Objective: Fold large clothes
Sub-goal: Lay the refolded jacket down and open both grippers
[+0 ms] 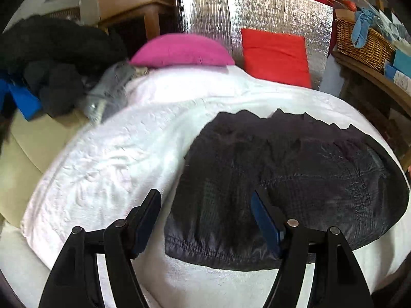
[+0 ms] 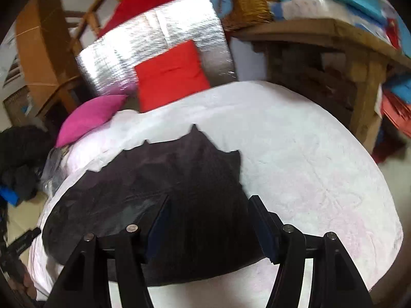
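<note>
A dark quilted jacket [image 1: 287,179] lies folded flat on a white bedspread [image 1: 108,159]. It also shows in the right wrist view [image 2: 167,179]. My left gripper [image 1: 205,205] is open and empty, hovering over the jacket's near left edge, its right finger above the fabric. My right gripper [image 2: 208,210] is open and empty over the jacket's near right part. Neither holds any cloth.
A pink cushion [image 1: 179,50] and a red cushion [image 1: 276,55] lean on a silver foil panel [image 1: 257,12] at the bed's far end. A pile of dark clothes [image 1: 51,71] lies at far left. A wicker basket [image 1: 362,43] stands on a wooden shelf [image 2: 321,30] at right.
</note>
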The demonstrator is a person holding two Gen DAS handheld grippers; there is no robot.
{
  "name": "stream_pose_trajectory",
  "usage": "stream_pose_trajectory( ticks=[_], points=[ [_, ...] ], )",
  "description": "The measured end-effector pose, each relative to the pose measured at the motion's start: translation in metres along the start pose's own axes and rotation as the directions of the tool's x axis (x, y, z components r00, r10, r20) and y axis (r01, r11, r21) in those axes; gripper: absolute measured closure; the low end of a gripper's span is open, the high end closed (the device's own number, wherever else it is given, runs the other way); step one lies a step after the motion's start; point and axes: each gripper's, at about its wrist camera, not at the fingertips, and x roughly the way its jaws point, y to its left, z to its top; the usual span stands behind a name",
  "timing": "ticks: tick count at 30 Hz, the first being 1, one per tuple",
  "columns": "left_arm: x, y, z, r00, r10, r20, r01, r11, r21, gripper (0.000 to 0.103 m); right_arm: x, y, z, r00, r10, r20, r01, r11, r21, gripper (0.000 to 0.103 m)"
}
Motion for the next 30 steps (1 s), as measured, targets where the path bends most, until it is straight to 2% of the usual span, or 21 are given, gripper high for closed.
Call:
stream_pose_trajectory(
  ticks=[4, 6, 9, 10, 12, 14, 16, 18, 22, 24, 27, 30],
  points=[
    [0.002, -0.007, -0.001, 0.999, 0.026, 0.024, -0.027, 0.999, 0.026, 0.03, 0.01, 0.027, -0.009, 0.999, 0.032, -0.02, -0.034, 0.997, -0.069, 0.046],
    [0.004, -0.007, -0.003, 1.0, 0.025, 0.014, -0.025, 0.999, 0.026, 0.03, 0.025, 0.035, -0.011, 0.997, 0.04, -0.063, -0.045, 0.996, -0.078, 0.046],
    [0.015, -0.007, -0.007, 0.999, 0.037, -0.016, -0.037, 0.999, 0.031, 0.03, 0.047, 0.039, -0.018, 0.99, 0.009, -0.144, -0.021, 0.997, -0.08, 0.046],
    [0.018, -0.007, -0.009, 0.999, 0.047, -0.028, -0.046, 0.999, 0.03, 0.03, 0.062, 0.039, -0.022, 0.978, -0.015, -0.206, -0.001, 0.997, -0.077, 0.046],
    [0.032, -0.01, -0.012, 0.997, 0.057, -0.06, -0.055, 0.998, 0.034, 0.03, 0.081, 0.04, -0.029, 0.959, -0.074, -0.272, 0.05, 0.994, -0.094, 0.046],
    [0.041, -0.013, -0.017, 0.993, 0.073, -0.089, -0.07, 0.997, 0.039, 0.03, 0.08, 0.048, -0.03, 0.958, -0.108, -0.265, 0.073, 0.988, -0.139, 0.046],
    [0.05, -0.015, -0.021, 0.99, 0.096, -0.108, -0.09, 0.994, 0.057, 0.03, 0.078, 0.048, -0.029, 0.958, -0.107, -0.265, 0.073, 0.988, -0.137, 0.045],
    [0.053, -0.016, -0.023, 0.988, 0.102, -0.115, -0.095, 0.994, 0.062, 0.029, 0.074, 0.048, -0.026, 0.963, -0.09, -0.255, 0.063, 0.991, -0.114, 0.045],
    [0.051, -0.017, -0.025, 0.988, 0.11, -0.105, -0.104, 0.992, 0.067, 0.029, 0.051, 0.059, -0.018, 0.986, 0.034, -0.161, -0.052, 0.992, -0.115, 0.045],
    [0.05, -0.018, -0.025, 0.988, 0.116, -0.103, -0.109, 0.991, 0.071, 0.029, 0.046, 0.07, -0.02, 0.987, 0.08, -0.14, -0.099, 0.986, -0.137, 0.045],
    [0.049, -0.021, -0.027, 0.987, 0.126, -0.098, -0.119, 0.99, 0.079, 0.029, 0.052, 0.094, -0.029, 0.974, 0.142, -0.175, -0.172, 0.97, -0.171, 0.045],
    [0.051, -0.022, -0.027, 0.987, 0.132, -0.093, -0.124, 0.988, 0.09, 0.029, 0.071, 0.119, -0.048, 0.958, 0.115, -0.263, -0.176, 0.959, -0.221, 0.045]
  ],
)
